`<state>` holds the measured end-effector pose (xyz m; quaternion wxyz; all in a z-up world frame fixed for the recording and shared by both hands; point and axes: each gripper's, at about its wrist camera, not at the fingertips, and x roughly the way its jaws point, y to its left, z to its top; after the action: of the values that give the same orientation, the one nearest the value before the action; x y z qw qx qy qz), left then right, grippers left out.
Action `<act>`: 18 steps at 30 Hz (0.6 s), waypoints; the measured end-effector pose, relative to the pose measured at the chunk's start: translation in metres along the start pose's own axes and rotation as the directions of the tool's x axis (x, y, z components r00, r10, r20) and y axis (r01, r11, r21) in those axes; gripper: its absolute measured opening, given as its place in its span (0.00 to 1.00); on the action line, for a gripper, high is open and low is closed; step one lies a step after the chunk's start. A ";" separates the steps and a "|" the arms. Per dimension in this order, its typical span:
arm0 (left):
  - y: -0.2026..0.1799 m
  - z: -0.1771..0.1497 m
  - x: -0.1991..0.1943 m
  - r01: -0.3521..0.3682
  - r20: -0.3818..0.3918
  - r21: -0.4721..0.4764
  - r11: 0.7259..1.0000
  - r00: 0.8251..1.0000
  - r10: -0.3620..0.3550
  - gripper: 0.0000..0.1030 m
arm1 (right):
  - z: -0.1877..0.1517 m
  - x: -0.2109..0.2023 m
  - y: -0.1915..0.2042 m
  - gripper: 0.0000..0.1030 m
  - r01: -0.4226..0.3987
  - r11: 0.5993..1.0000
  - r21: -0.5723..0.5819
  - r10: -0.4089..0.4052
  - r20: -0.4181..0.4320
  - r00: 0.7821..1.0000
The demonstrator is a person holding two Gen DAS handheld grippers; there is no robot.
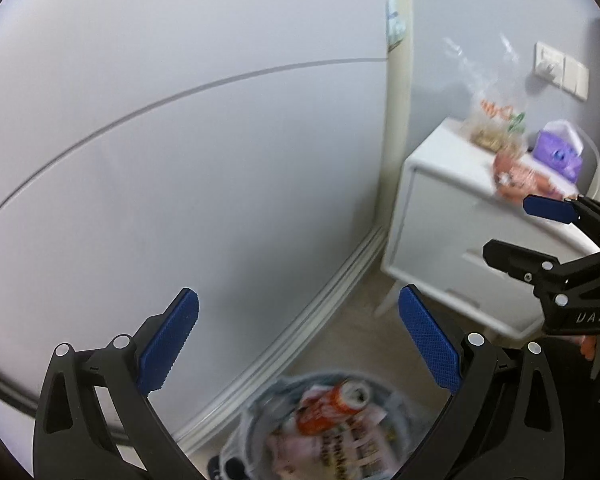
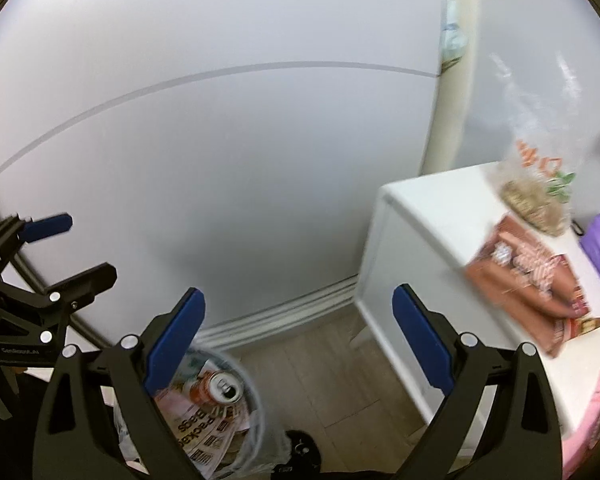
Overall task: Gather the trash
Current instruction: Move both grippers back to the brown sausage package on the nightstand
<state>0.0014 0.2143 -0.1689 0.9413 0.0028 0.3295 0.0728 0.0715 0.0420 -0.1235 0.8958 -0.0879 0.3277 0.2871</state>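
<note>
A: Left wrist view first. The left gripper (image 1: 298, 340) has its jaws spread wide with nothing between them, held above the trash bin (image 1: 256, 412) on the floor by the wall. An orange can (image 1: 334, 402) and printed wrappers already lie in it.

B: And the rest of the trash?

A: On the white nightstand (image 1: 440, 208) to the right: a clear snack bag (image 1: 490, 120), a reddish packet (image 1: 518, 178) at the front edge, a purple tissue pack (image 1: 558, 152) behind. The right gripper (image 1: 512, 228) reaches toward that edge.

B: Right wrist view?

A: The right gripper (image 2: 298, 344) is also parted wide and empty. Bin (image 2: 256, 400) lower left, can (image 2: 216, 390) inside, brown-red packet (image 2: 532, 284) overhanging the nightstand (image 2: 412, 216) edge to the right. The left gripper (image 2: 66, 248) sits at the left, open.

B: Risks?

A: The frame is blurred, so things are moving fast. A flat packet could be nudged off the edge rather than pinched, and the tissue pack may not be trash at all.
</note>
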 end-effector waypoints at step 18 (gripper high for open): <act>-0.128 0.081 0.017 0.241 0.030 0.133 0.962 0.969 -0.246 0.94 | -0.001 -0.074 -0.165 0.89 0.189 0.966 0.178 -0.199 0.043 0.979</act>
<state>0.0823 0.0933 -0.1226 0.9483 0.0244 0.3097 -0.0648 0.1196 -0.1272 -0.0819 0.9333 -0.0326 0.3142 0.1710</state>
